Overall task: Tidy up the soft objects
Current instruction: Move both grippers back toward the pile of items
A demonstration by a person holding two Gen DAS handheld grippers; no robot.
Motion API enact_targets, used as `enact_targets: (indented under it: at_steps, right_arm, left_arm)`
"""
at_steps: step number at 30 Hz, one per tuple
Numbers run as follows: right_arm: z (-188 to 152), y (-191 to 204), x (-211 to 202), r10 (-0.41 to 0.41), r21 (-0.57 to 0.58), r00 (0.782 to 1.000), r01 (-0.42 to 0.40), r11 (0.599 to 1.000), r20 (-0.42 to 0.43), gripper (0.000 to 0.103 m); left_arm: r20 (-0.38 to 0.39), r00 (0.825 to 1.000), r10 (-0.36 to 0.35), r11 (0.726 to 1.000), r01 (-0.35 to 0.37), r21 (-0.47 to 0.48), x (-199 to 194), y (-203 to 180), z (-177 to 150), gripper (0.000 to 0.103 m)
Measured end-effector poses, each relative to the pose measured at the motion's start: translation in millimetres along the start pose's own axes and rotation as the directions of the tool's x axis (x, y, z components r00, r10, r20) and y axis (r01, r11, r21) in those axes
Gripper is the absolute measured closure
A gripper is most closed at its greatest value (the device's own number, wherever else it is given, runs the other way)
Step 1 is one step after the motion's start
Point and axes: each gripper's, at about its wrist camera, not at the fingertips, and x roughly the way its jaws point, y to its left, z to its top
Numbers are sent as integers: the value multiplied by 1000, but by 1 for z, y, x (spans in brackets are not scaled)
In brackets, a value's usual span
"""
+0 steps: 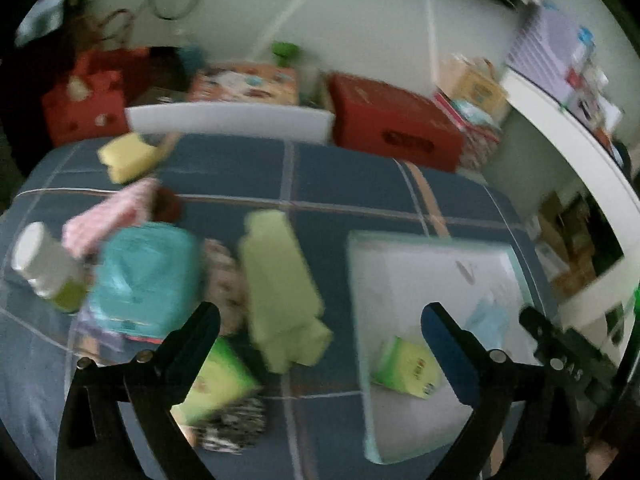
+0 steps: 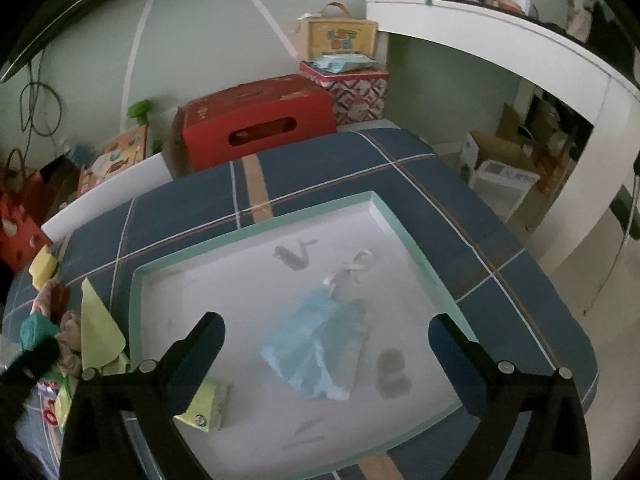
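My left gripper (image 1: 320, 312) hangs open over the blue checked cloth, with nothing between its fingers. Just beyond it lies a pale green sponge (image 1: 280, 280). To its left are a teal soft pack (image 1: 144, 272), a pink cloth (image 1: 112, 212) and a yellow sponge (image 1: 126, 156). A white tray with a mint rim (image 1: 400, 240) (image 2: 256, 224) holds a blue face mask (image 2: 320, 344) (image 1: 486, 316) and a small green tissue pack (image 2: 206, 404) (image 1: 406, 368). My right gripper (image 2: 324, 322) is open above the mask and not touching it.
A white bottle (image 1: 44, 264), a green box (image 1: 218, 384) and a black-and-white patterned item (image 1: 236, 424) lie on the left. A red carton (image 2: 256, 120) stands behind the table. A white desk (image 2: 520, 40) and boxes (image 2: 500, 168) are on the right.
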Motion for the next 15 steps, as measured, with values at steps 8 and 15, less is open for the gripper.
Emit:
enact_targets:
  at_steps: [8, 15]
  right_arm:
    - [-4, 31, -15, 50, -65, 999, -49, 997, 9, 0]
    - [-14, 66, -24, 98, -145, 995, -100, 984, -16, 0]
  left_arm:
    - [113, 982, 154, 979, -135, -155, -44, 80, 6, 2]
    - [116, 947, 301, 936, -269, -228, -69, 145, -4, 2]
